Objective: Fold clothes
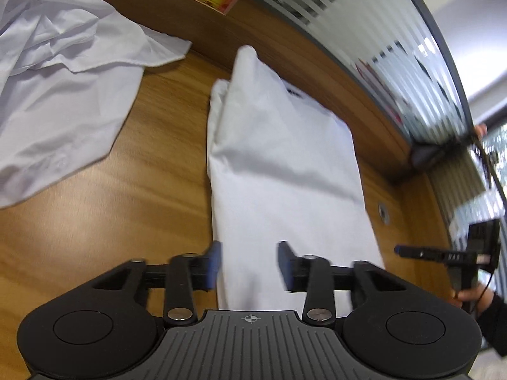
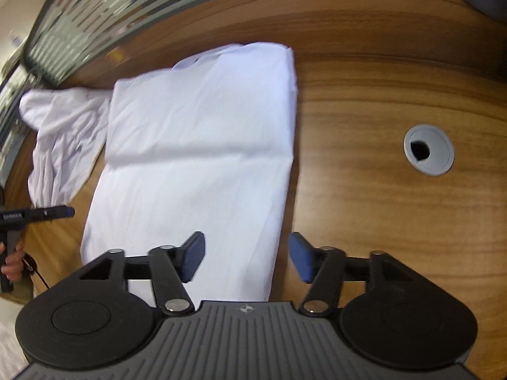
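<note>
We see a crumpled white shirt (image 1: 60,95) lying at the left on the wooden table (image 1: 142,164), well apart from our left claw (image 1: 250,264). That claw hangs open above the near end of a folded white shirt (image 1: 285,164), blue pads (image 1: 214,262) spread with only cloth showing below the gap, nothing pinched. It tilts downward toward the table. Further right, our right claw (image 2: 247,256) is also open, pads parted over the folded shirt's near right corner, the left pad over cloth and the right pad over bare wood. It too points steeply down. A grey cable hole (image 2: 428,149) sits in the table to the right, well apart from the shirt
</note>
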`<state>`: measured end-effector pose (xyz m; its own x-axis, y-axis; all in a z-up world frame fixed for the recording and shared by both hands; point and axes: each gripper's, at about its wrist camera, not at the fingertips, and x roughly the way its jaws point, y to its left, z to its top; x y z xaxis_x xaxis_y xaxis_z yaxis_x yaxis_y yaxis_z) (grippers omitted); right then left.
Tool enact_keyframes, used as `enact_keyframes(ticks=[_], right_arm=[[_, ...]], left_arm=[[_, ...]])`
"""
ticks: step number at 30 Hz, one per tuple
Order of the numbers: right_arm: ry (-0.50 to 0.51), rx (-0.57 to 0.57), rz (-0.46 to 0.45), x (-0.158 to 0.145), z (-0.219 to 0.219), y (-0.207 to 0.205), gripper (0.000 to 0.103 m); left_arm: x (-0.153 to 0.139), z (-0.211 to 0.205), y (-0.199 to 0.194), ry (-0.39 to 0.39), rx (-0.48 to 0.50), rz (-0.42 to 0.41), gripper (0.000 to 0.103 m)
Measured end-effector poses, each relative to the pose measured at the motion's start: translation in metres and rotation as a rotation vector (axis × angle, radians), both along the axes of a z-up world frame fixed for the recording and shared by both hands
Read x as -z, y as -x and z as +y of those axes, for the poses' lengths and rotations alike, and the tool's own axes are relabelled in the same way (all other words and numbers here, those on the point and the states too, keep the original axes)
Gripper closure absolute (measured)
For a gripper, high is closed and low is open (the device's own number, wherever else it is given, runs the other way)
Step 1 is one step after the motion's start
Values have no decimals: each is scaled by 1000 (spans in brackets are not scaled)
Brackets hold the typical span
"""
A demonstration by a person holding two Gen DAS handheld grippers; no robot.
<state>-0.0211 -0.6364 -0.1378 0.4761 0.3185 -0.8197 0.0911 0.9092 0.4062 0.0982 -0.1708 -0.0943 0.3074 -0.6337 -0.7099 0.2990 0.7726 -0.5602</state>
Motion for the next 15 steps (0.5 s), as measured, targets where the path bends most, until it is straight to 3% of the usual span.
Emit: enact_keyframes(ticks=[4,7,14,15], right_arm=[[38,-62,-2,5,15,27,33],[56,-100,5,12,24,44,33],[97,-193,20,27,49,64,33],[100,-205,23,29,52,65,33]], left_arm=[[4,-1,25,-45,62,-11,44],[6,-4,42,-78,104,-25,44],[15,-22,65,-162,234,-63,46],[16,-25,66,-179,252,-73,52]])
